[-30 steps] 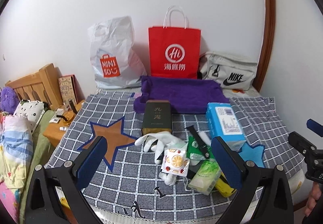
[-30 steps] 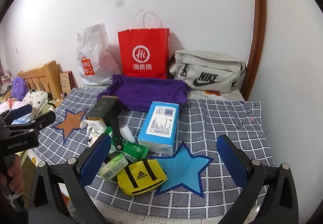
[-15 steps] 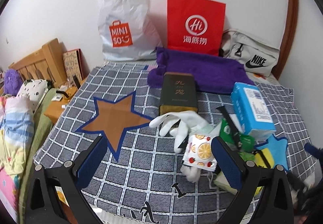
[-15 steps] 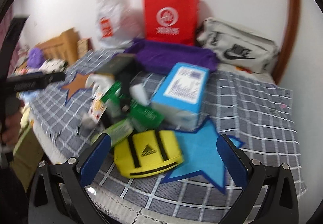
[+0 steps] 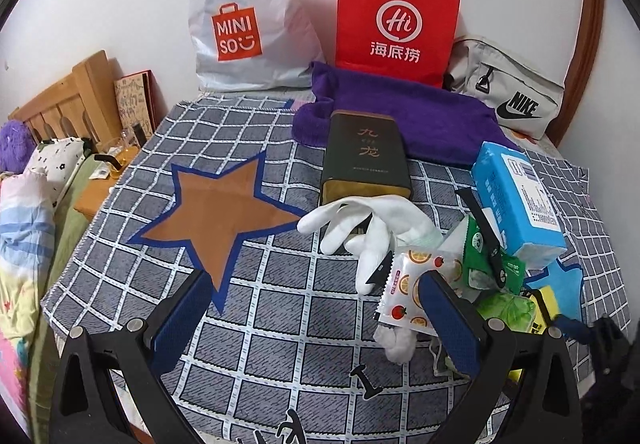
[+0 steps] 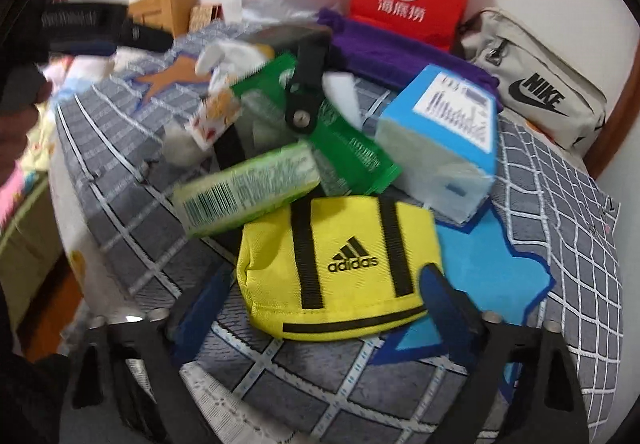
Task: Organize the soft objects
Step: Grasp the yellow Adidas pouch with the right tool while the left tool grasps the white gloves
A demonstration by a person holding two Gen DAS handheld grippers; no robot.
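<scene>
**Yellow pouch framed, but the heap leans right on it**

The right gripper (image 6: 320,284) hangs low over the bright yellow fabric Adidas pouch with black straps (image 6: 340,264), its blue-padded fingers spread wide to either side of the pouch and closed on nothing. The pouch lies at the near edge of the grey checked cloth (image 6: 120,220), partly over a blue star patch. A pale green wrapped pack (image 6: 244,188) rests against its far edge, a dark green sachet (image 6: 344,148) lies behind that, and a light blue tissue box (image 6: 436,148) stands just beside.

The trouble I would expect is a snag: a finger pushed in too deep could catch the green pack and drag or topple the whole leaning heap. The pouch also looks limp, so a pinch near its corner may fold it and let it slip. It sits close to the cloth's edge, where a nudge could send it off.

The left gripper (image 5: 316,316) hovers wide open and empty over bare checked cloth, near a white glove (image 5: 368,228) and a fruit-printed sachet (image 5: 408,292).
</scene>
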